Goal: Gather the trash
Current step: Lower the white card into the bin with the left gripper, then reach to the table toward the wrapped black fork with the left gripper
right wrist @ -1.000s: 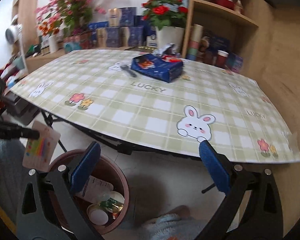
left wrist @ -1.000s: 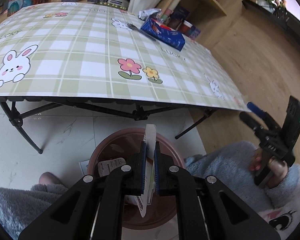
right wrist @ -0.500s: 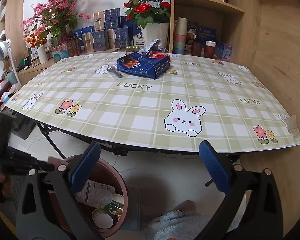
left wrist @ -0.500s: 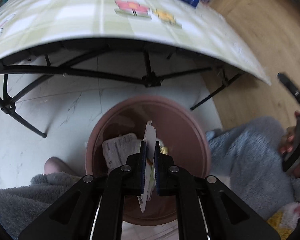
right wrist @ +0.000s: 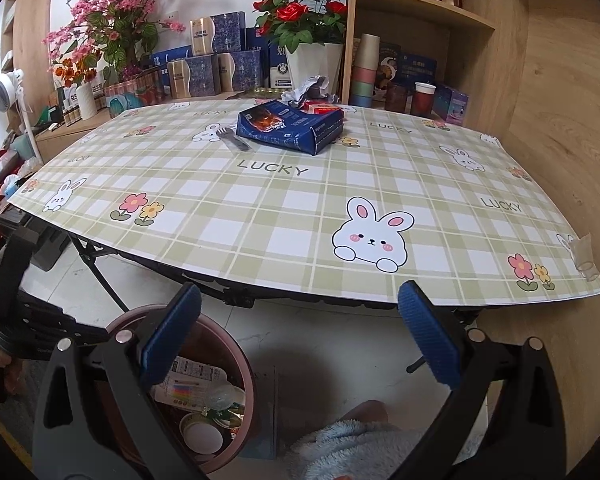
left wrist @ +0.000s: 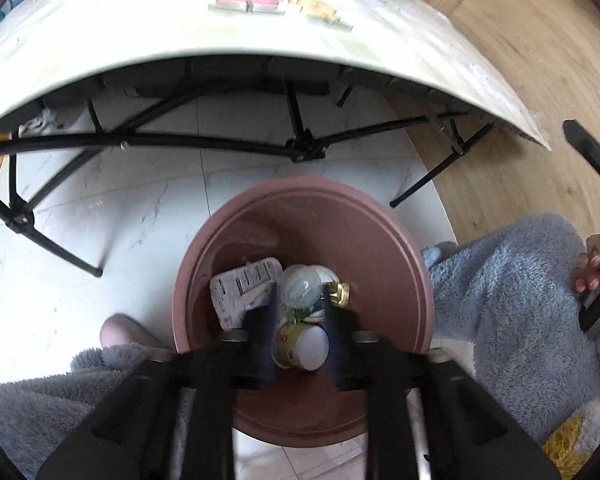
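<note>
Since a moment ago, the left gripper (left wrist: 300, 322) has dropped its card; its fingers are opening with nothing between them, over the pink bin (left wrist: 400, 240). The right gripper (right wrist: 300, 336) has its fingers spread wide near the desk (right wrist: 260, 200).

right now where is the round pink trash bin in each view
left wrist: the round pink trash bin fills the lower centre, under the left gripper, whose jaws are opening with nothing between them.
right wrist: bottom left, behind the gripper's left finger.
shared landmark: the white-bottomed cup in the bin.
</note>
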